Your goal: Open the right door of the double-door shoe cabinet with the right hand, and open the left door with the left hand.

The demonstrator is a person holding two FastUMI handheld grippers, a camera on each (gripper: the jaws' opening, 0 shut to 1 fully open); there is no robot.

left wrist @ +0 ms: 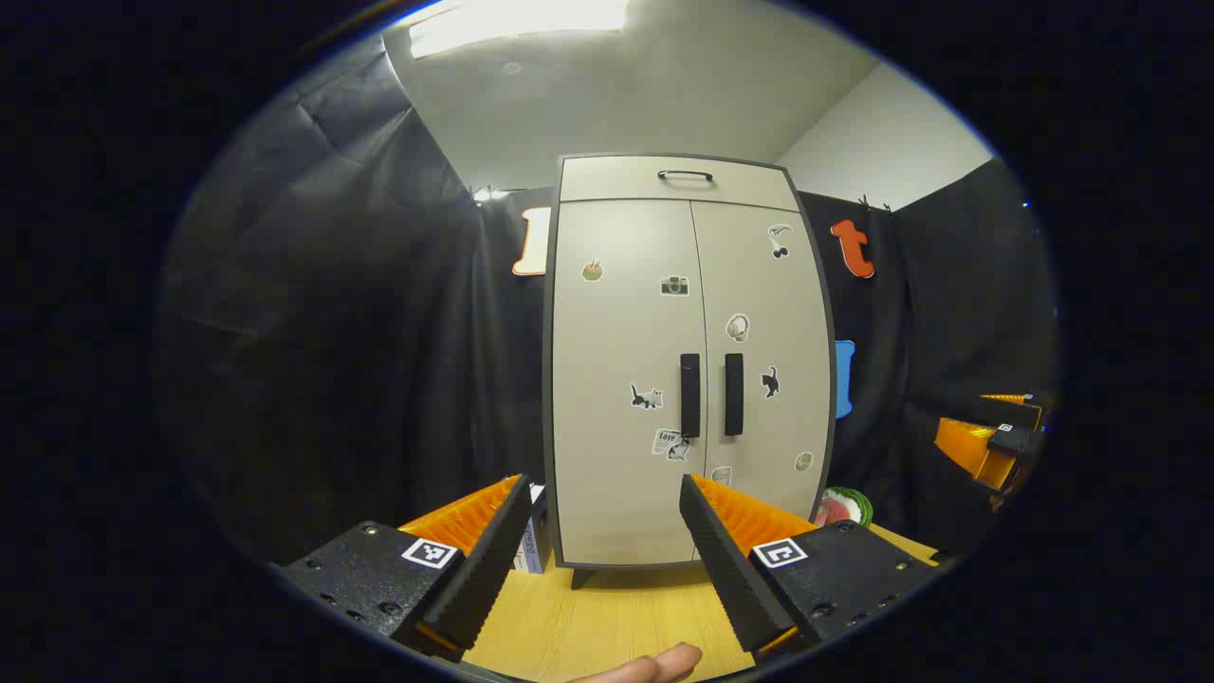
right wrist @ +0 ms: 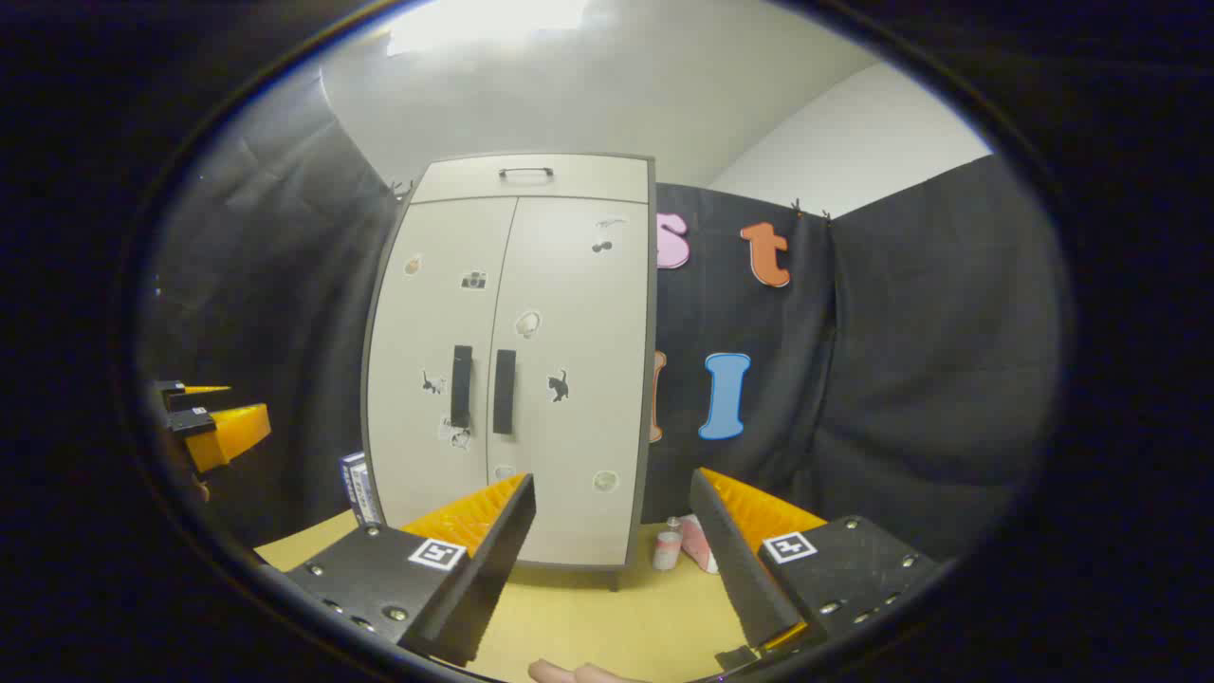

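Both doors of the shoe cabinet (left wrist: 690, 360) are closed. Left hand-held gripper (left wrist: 604, 498) and right hand-held gripper (right wrist: 612, 493) are spread wide, empty, short of it; a small box (right wrist: 355, 486) stands at the cabinet's 9 o'clock on the tabletop (left wrist: 607, 621).

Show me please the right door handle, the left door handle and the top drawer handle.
right door handle (right wrist: 504, 391), right gripper view, middle of bar
left door handle (left wrist: 689, 395), left gripper view, middle of bar
top drawer handle (left wrist: 685, 175), left gripper view, centre

Door fronts: shoe cabinet (left wrist: 688, 370) stands shut; both handles, left handle (left wrist: 689, 395) and right handle (left wrist: 734, 394), are unobstructed.
Approach path: bare tabletop (left wrist: 607, 617) lies between the tools and the cabinet.
Left flank: a box (right wrist: 357, 486) stands beside the cabinet.
Right flank: a small bottle (right wrist: 669, 545) stands near the cabinet's base.
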